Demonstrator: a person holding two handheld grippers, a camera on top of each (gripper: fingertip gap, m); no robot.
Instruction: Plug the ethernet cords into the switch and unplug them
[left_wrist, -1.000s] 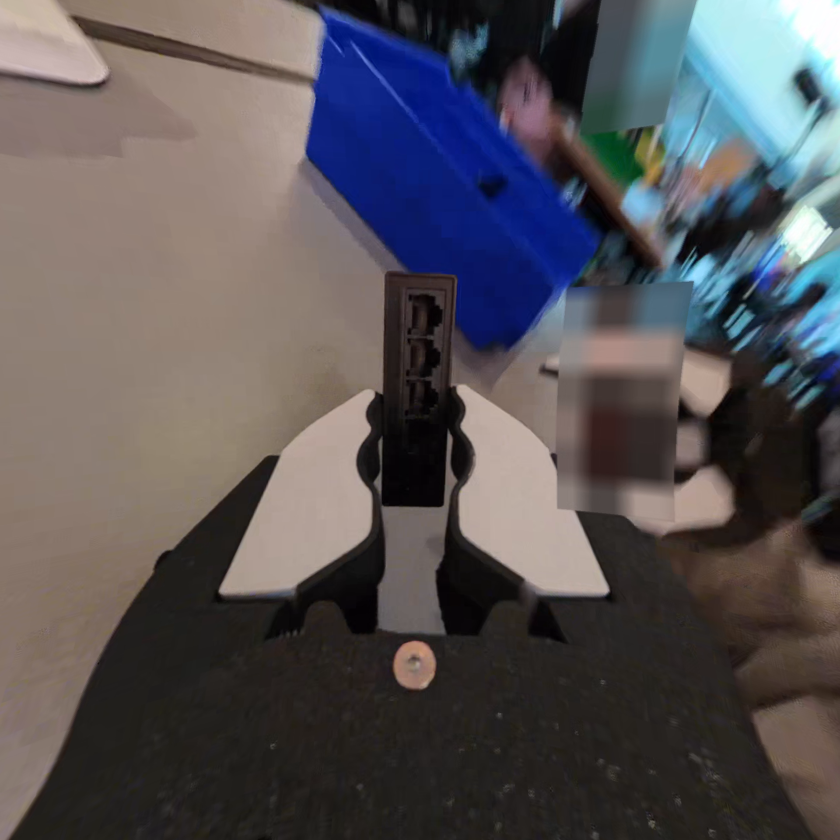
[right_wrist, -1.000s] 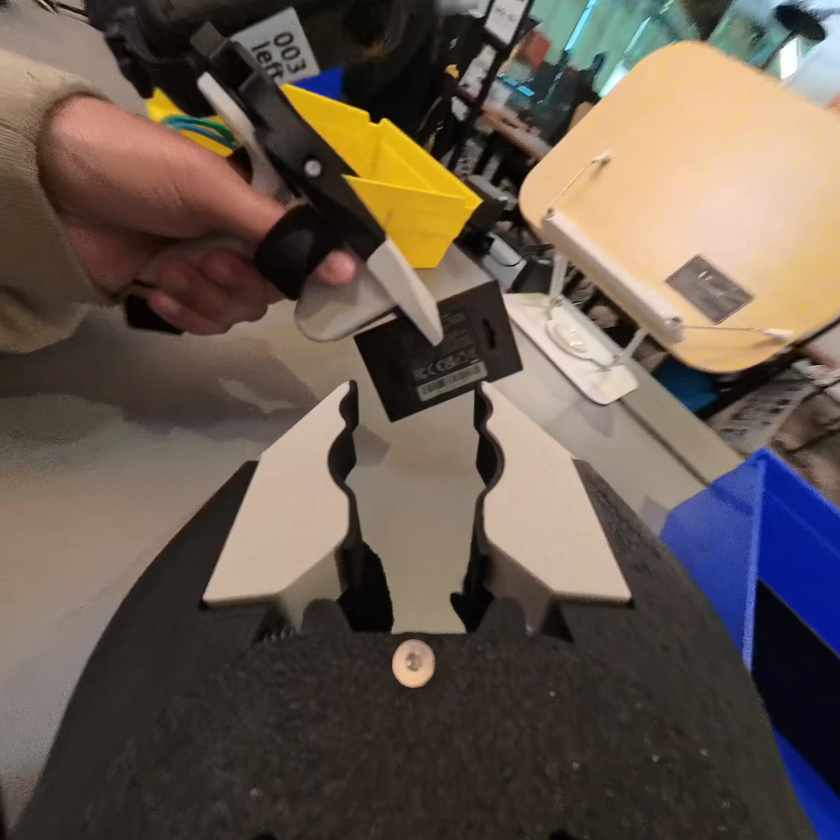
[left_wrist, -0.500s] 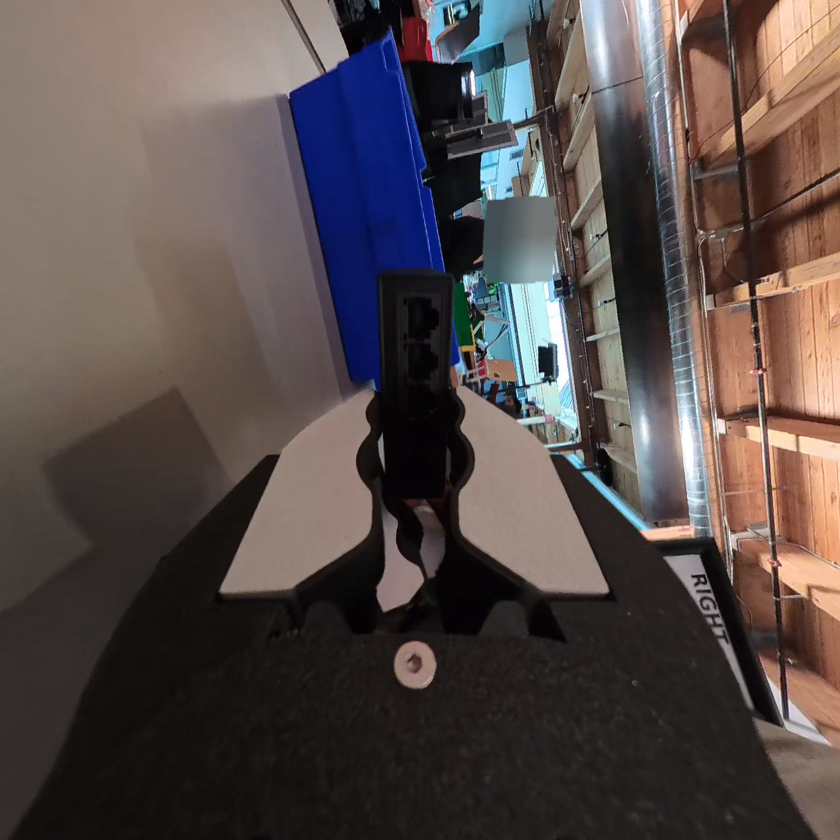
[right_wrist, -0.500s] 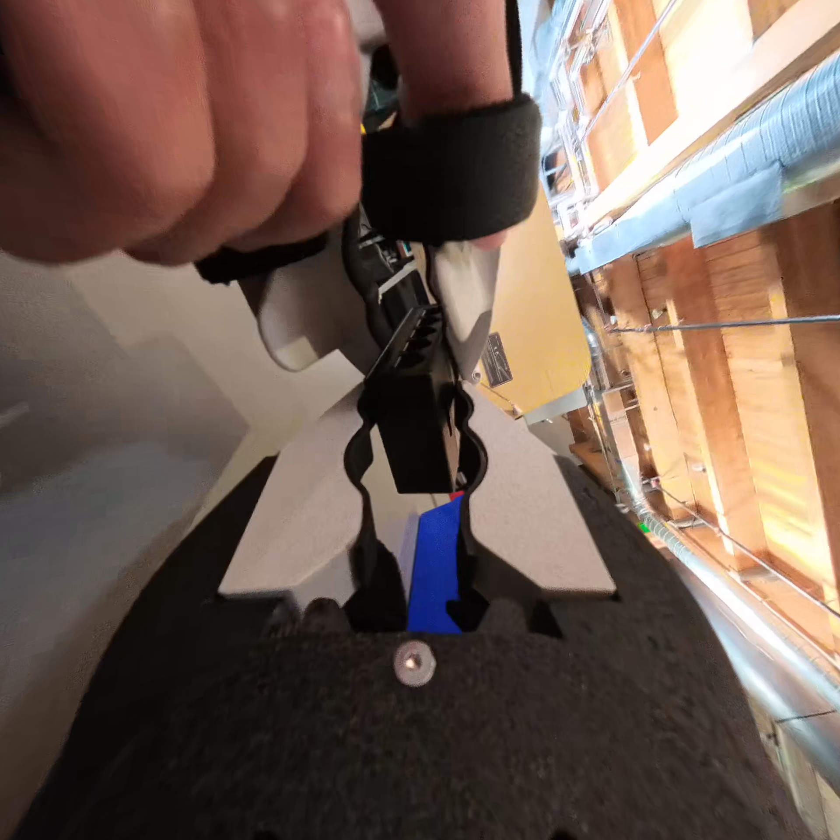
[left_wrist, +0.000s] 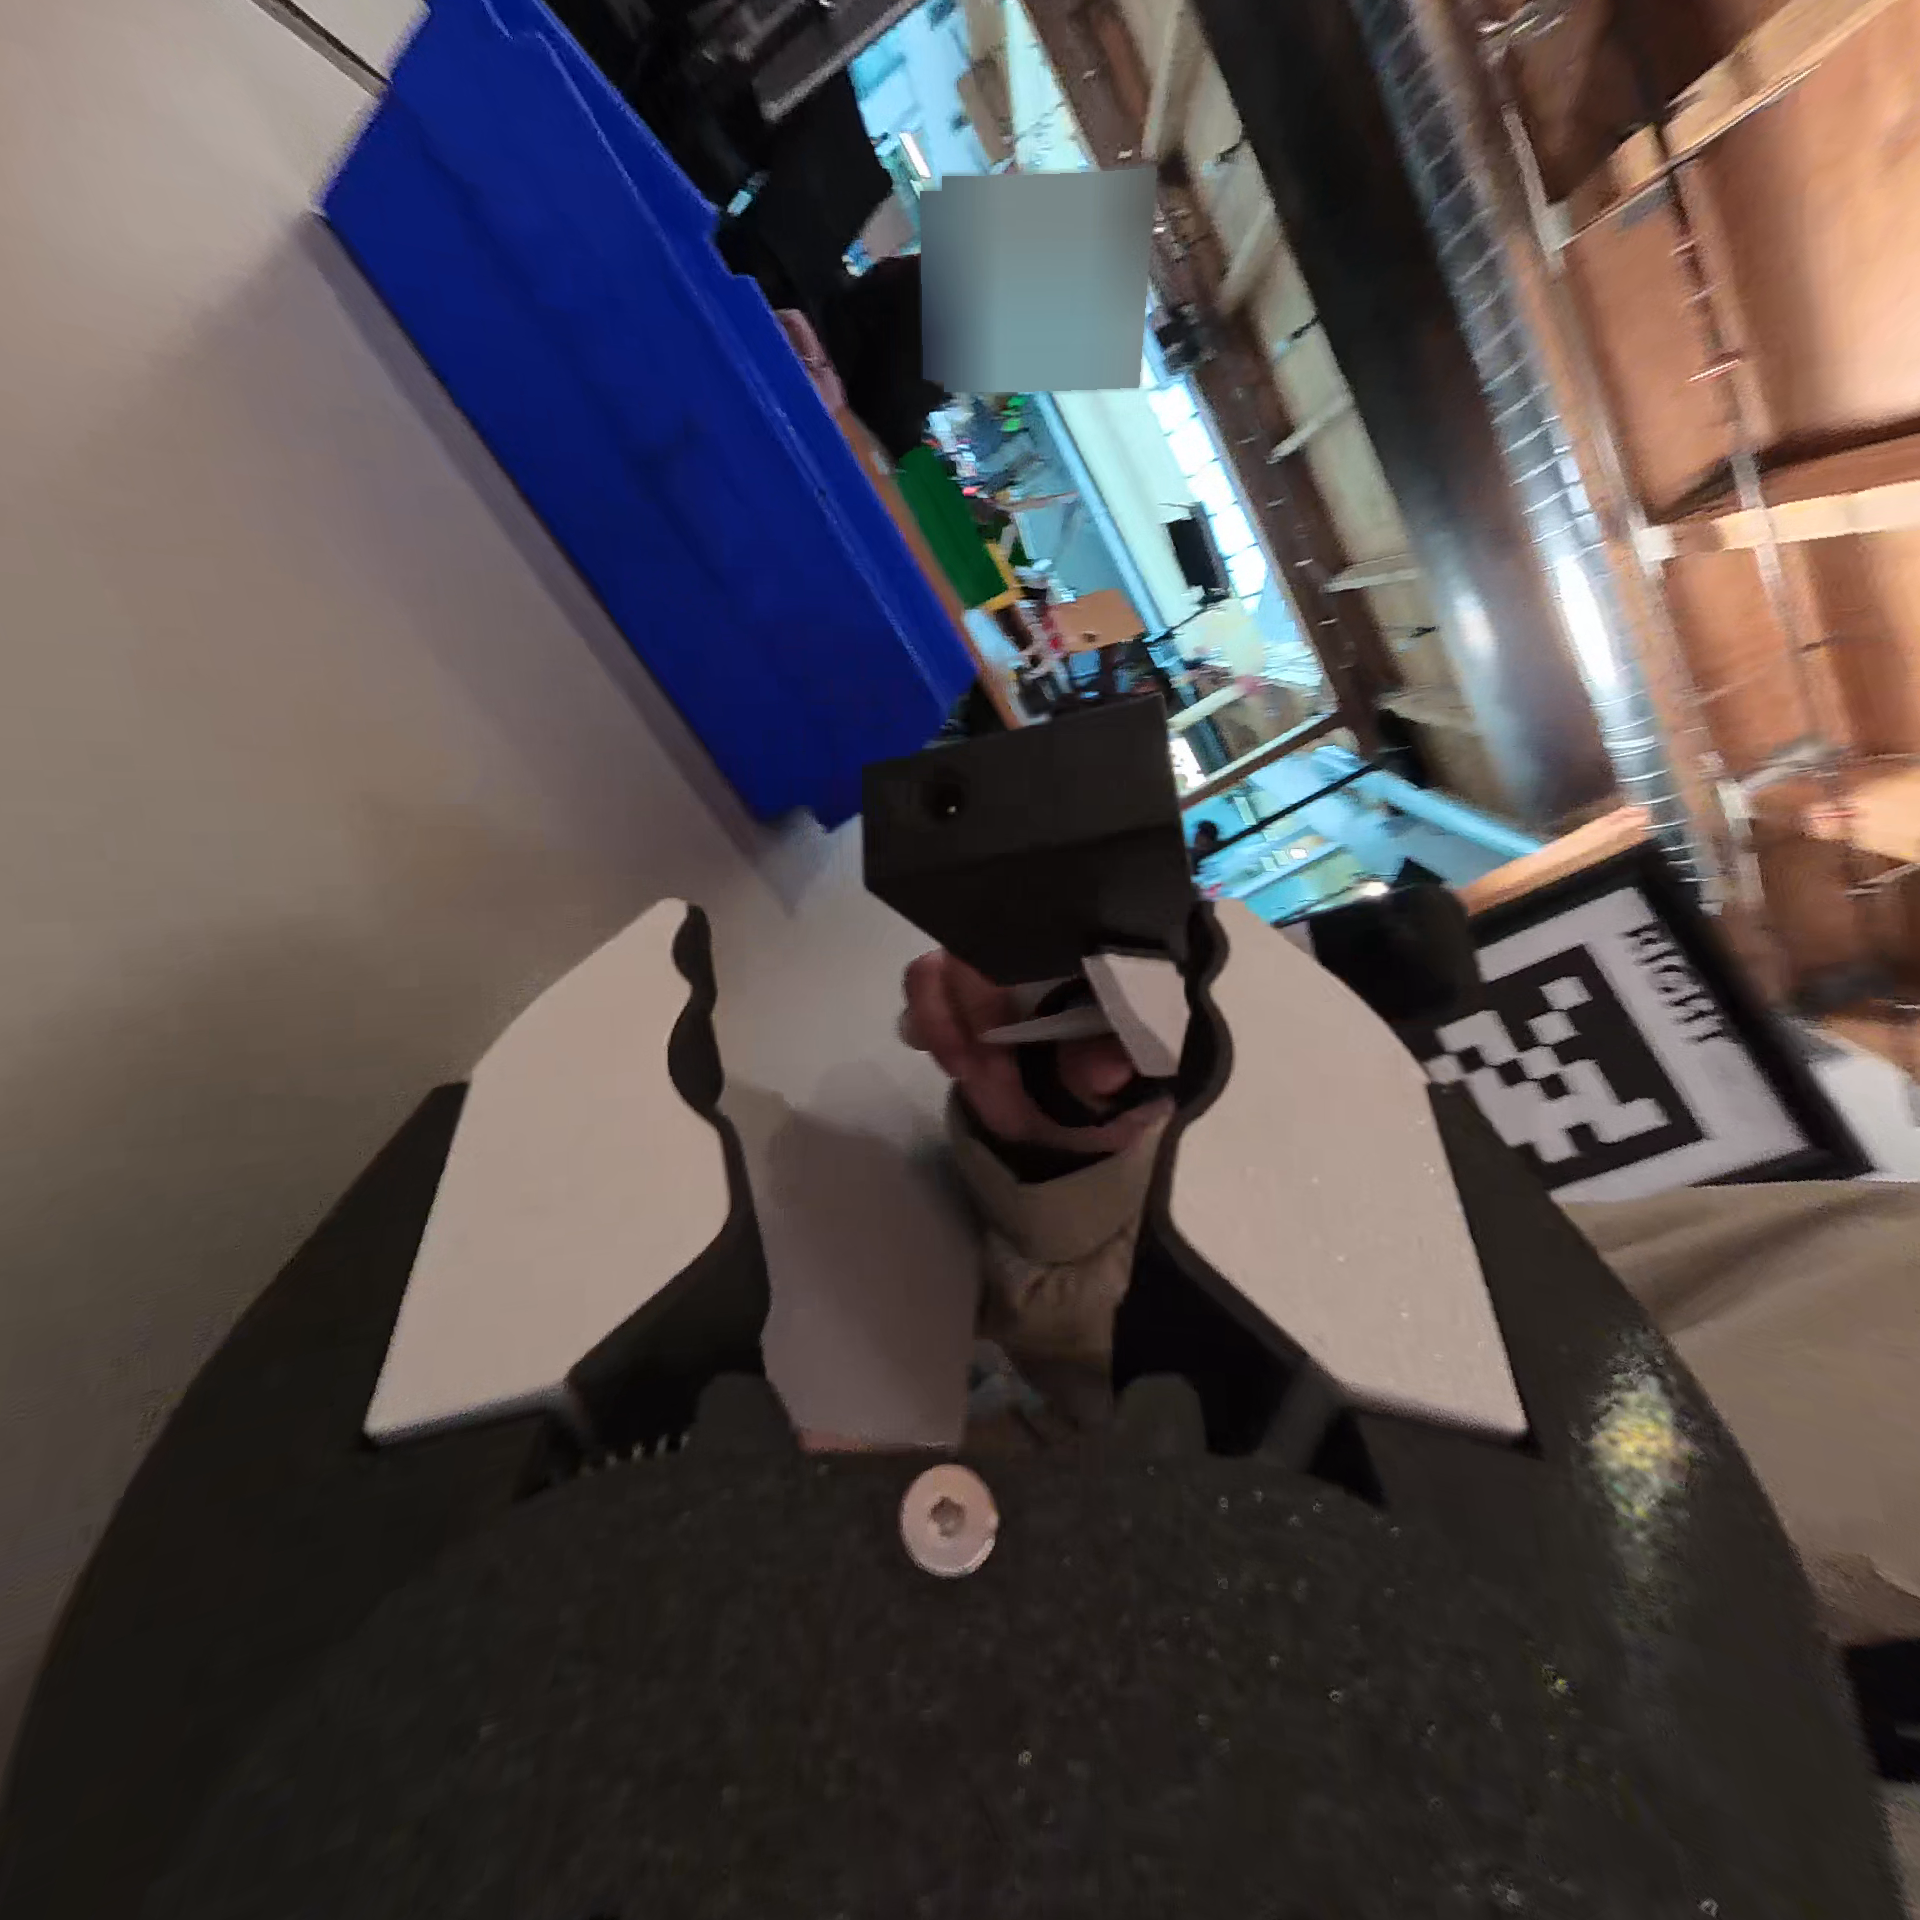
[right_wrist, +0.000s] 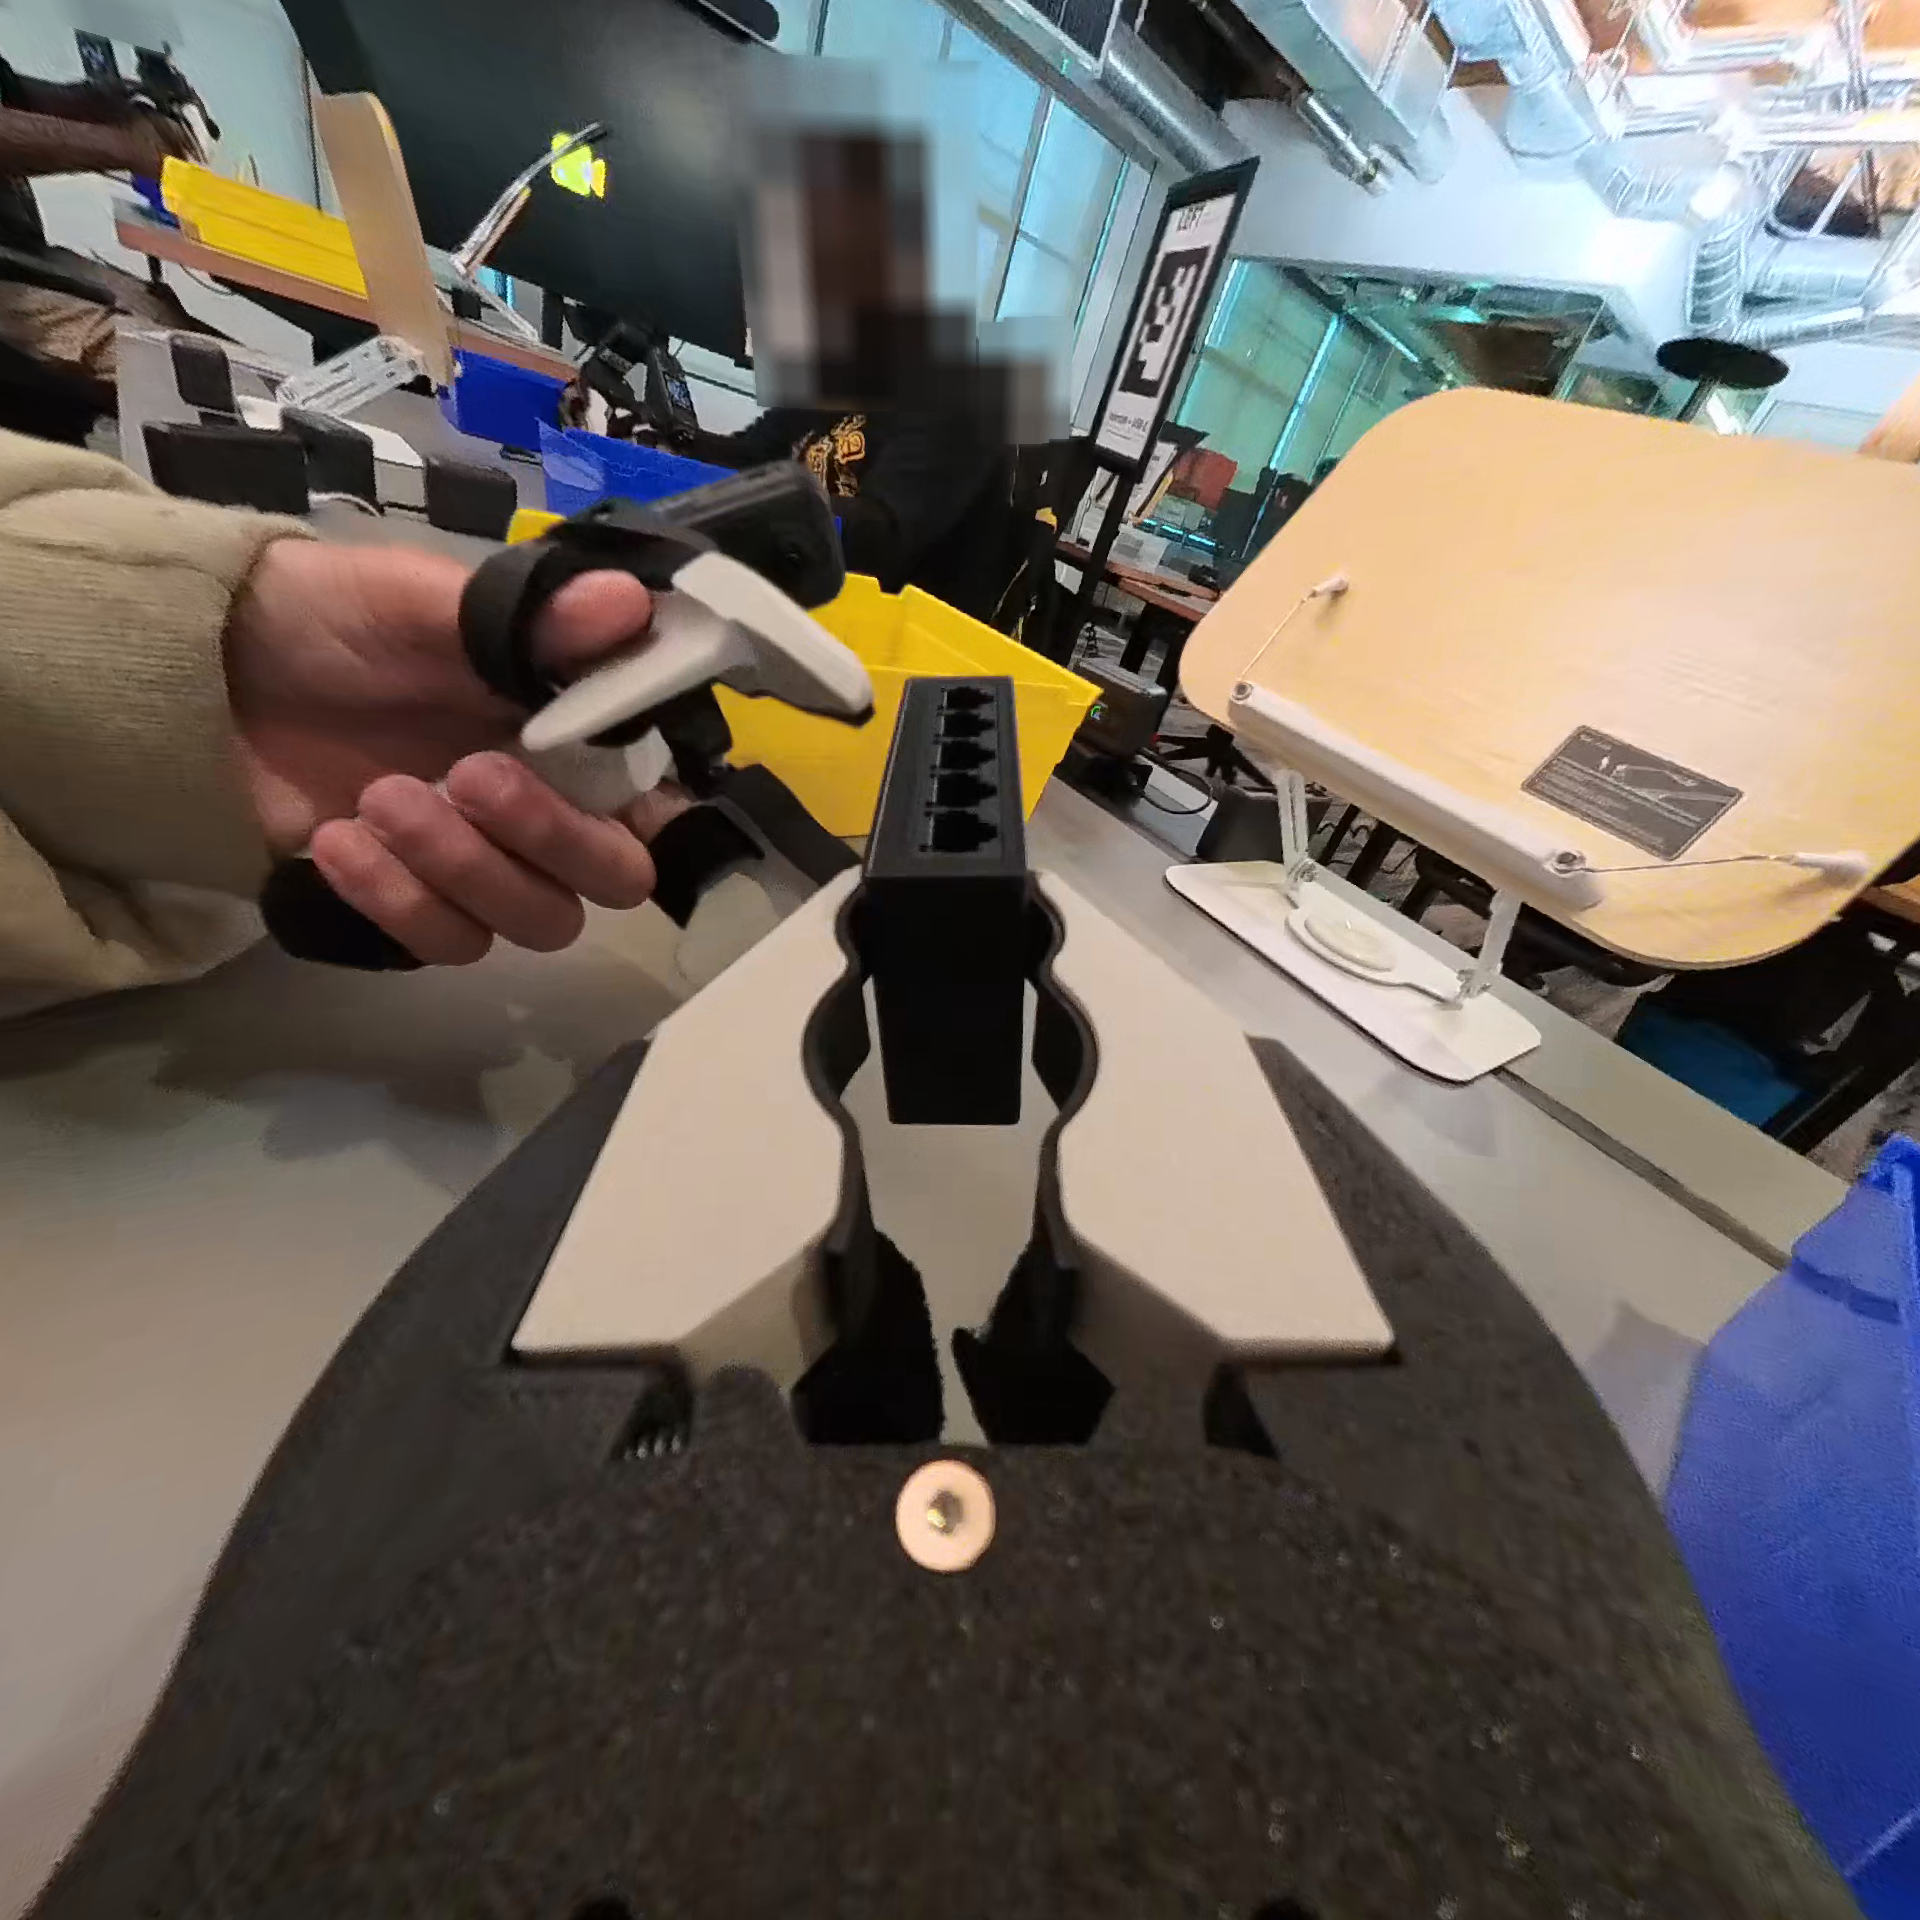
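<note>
The black switch (right_wrist: 951, 894) is clamped upright between my right gripper's (right_wrist: 951, 888) jaws, with its row of ports facing up. My left gripper (left_wrist: 948, 925) is open and empty. In its own view the switch (left_wrist: 1023, 842) hangs just past its fingertips, held from the far side by the right gripper's fingers (left_wrist: 1132, 997). In the right wrist view a hand holds the left gripper up and to the left of the switch, and its grey finger (right_wrist: 779, 644) points at the top of the switch without touching it. No ethernet cord shows in either view.
The grey table (right_wrist: 260, 1195) lies below. A yellow bin (right_wrist: 935, 665) stands behind the switch. A blue bin (right_wrist: 1818, 1507) sits at the right edge and also shows in the left wrist view (left_wrist: 644, 416). A tilted wooden board on a white stand (right_wrist: 1558, 675) is at the right. A person sits behind.
My left gripper has let go of the switch, opened and drawn back. My right gripper closed on the switch, keeps it, and has swung level with the table.
</note>
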